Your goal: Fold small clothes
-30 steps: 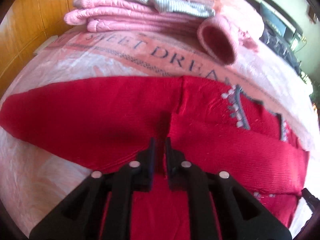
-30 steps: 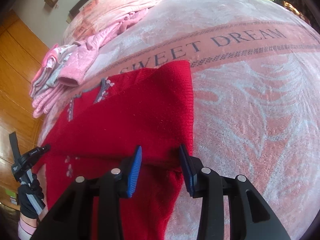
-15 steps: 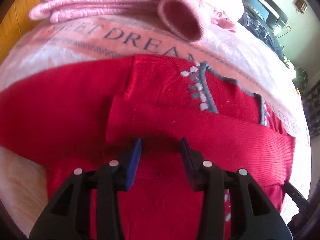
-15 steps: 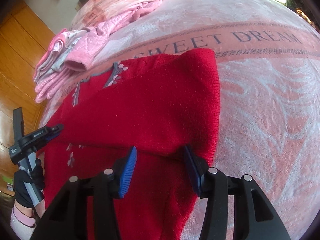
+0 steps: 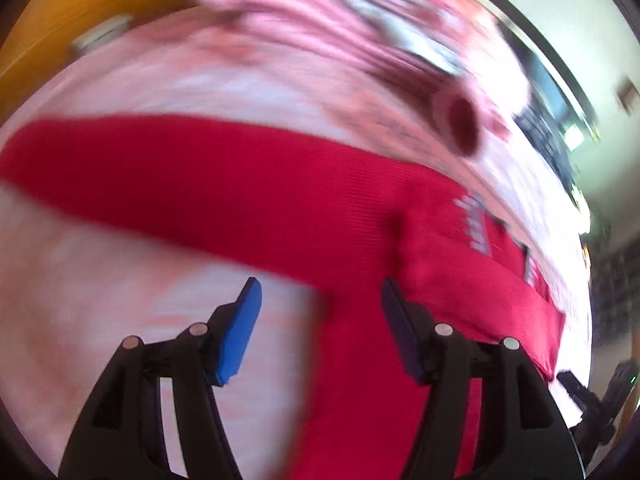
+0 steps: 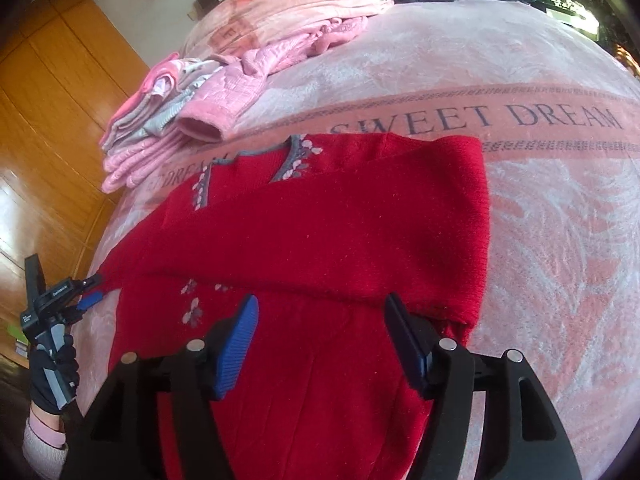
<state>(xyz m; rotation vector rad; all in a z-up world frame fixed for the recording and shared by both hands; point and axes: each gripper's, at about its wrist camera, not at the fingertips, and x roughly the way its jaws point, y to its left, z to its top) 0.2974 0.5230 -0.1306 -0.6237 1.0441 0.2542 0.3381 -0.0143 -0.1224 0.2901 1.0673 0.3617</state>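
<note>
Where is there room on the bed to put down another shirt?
Bare blanket lies to the right of the red sweater, below the SWEET DREAM lettering. It is crowded at the far left, where the folded pink clothes are stacked.

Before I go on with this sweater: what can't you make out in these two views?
- Left wrist view: motion blur smears the pink pile and the blanket lettering; nothing there is readable.
- Sweater hem: cut off behind the right gripper at the right wrist view's bottom edge.
- Left gripper in the right wrist view: too small at the edge to judge; its own view shows it open.
</note>
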